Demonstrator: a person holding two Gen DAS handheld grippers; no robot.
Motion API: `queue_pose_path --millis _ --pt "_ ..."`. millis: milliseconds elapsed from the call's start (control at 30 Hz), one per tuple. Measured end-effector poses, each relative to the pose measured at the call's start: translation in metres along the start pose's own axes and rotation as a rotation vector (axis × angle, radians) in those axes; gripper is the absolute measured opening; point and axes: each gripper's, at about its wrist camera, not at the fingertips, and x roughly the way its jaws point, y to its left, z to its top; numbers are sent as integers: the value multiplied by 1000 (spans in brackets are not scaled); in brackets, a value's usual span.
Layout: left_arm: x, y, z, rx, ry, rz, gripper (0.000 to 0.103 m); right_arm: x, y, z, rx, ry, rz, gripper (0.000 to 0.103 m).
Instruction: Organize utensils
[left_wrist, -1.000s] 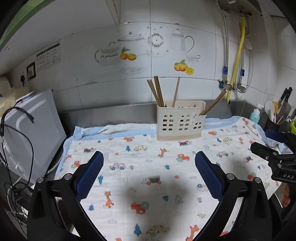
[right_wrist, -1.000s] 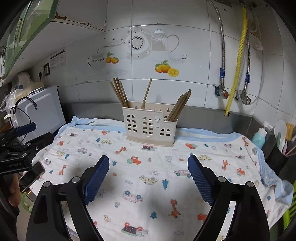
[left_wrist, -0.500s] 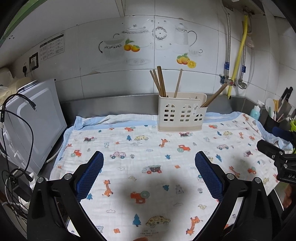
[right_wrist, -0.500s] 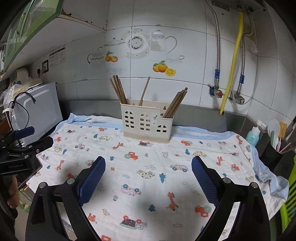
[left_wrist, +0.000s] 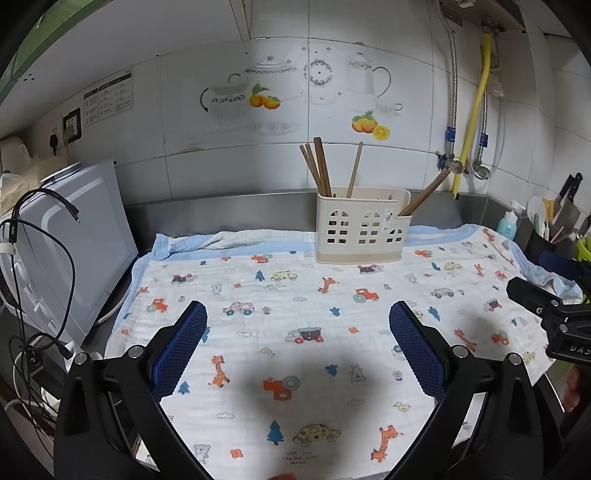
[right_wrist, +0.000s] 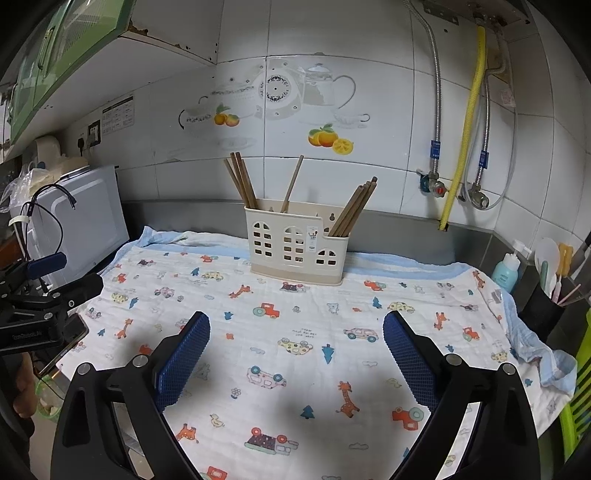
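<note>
A cream utensil holder (left_wrist: 362, 230) (right_wrist: 297, 253) stands at the back of a cartoon-print cloth (left_wrist: 314, 332) (right_wrist: 295, 332). Brown chopsticks (left_wrist: 319, 168) (right_wrist: 242, 181) stand in its left and middle sections, and a bundle (right_wrist: 354, 210) leans out of the right section. My left gripper (left_wrist: 297, 347) is open and empty, held over the near part of the cloth. My right gripper (right_wrist: 295, 350) is open and empty too, over the near cloth. Each gripper shows at the edge of the other's view, the right one (left_wrist: 546, 310) and the left one (right_wrist: 40, 295).
A white microwave (left_wrist: 70, 251) with loose black cables stands at the left. At the right are a blue bottle (right_wrist: 508, 267), a black pot of tools (right_wrist: 546, 299) and knives. A tiled wall with pipes (right_wrist: 461, 147) is behind.
Both grippers have pulled back and up from the holder, which looks smaller and farther. Jaws stay open and empty.
</note>
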Motion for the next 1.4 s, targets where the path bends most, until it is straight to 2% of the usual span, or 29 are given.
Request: queue_pose_path --millis 433,1400 --pt "-11 1 -1 -5 -23 -3 98 -7 -2 0 7 -12 -3 92" --pt "-14 -9 -4 11 -19 -12 98 -15 -10 -3 22 -22 -11 92"
